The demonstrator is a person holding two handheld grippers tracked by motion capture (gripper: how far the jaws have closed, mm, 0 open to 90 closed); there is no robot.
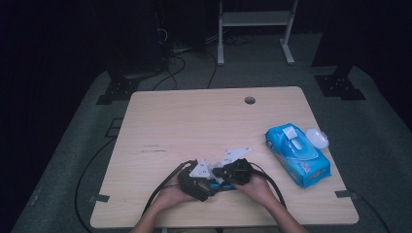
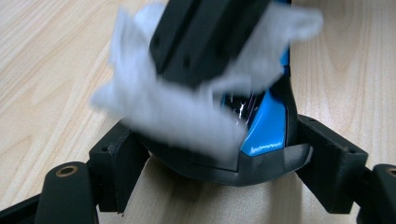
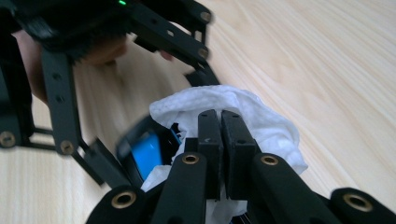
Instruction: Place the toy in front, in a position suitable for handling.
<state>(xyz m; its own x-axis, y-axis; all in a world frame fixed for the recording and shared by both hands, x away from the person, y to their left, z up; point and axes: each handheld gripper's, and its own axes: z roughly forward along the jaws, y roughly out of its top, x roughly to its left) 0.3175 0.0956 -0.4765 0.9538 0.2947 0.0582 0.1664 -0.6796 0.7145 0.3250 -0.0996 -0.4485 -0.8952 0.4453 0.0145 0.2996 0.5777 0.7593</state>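
At the near edge of the surface (image 1: 160, 121), left gripper (image 1: 197, 182) clamps a black-and-blue object (image 2: 266, 130) between its jaws while right gripper (image 3: 219, 135), jaws pinched tight on a white wipe (image 3: 261, 116), presses it against that object; farther right lies a blue wipes pack (image 1: 297, 154).

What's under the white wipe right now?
Under the white wipe sits a black-and-blue object, gripped by the left tool. The wipe covers its top, so what it is stays unclear.
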